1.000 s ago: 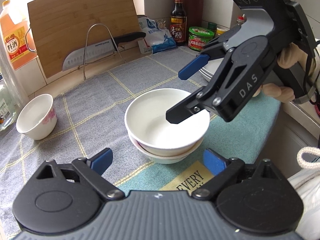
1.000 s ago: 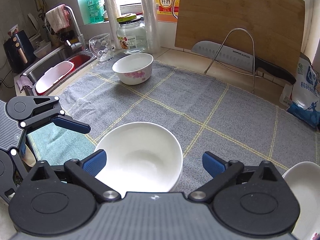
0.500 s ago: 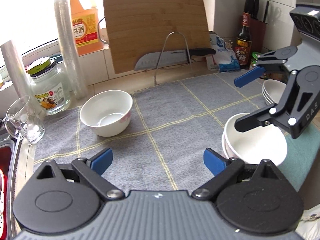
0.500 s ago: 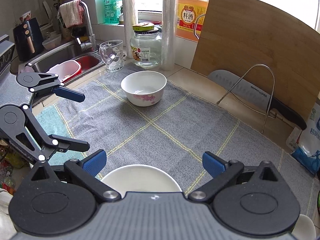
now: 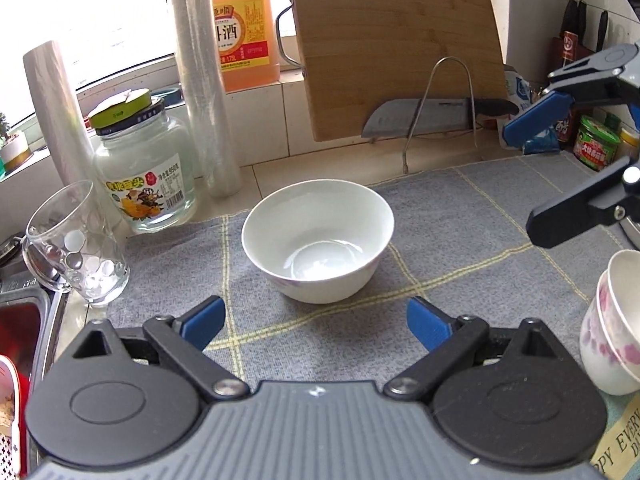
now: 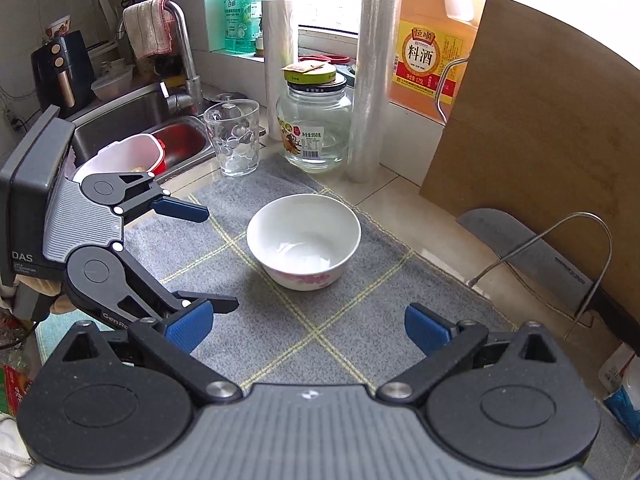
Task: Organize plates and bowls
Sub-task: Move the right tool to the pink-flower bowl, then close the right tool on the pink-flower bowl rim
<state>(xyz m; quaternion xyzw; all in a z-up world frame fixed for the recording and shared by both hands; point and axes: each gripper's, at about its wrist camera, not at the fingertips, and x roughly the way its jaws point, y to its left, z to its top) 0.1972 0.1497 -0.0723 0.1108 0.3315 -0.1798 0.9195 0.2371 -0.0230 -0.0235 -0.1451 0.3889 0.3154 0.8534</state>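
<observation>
Both tongs are sitting released, empty: left gripper point(image 5: 314, 320), right gripper point(image 6: 308, 326). Loose bowl point(image 5: 318, 240) is standing on the grey mat point(image 5: 460, 240), 12 o'clock of both. Stacked bowls point(image 5: 614, 320) at 3 o'clock. Risk: glass point(image 5: 76, 244) at 9 o'clock is getting clipped; smooth rim is slipping.

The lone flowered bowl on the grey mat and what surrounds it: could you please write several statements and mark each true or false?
1. The flowered bowl stands upright on the grey mat. True.
2. The left hand-held gripper is shut on the bowl's rim. False: it is open and holds nothing.
3. A drinking glass stands at the mat's edge nearest the sink. True.
4. The glass jar has no lid. False: a lid sits on it.
5. A knife lies in front of the cutting board. True.
6. The right hand-held gripper holds a plate. False: it is open and empty.
</observation>
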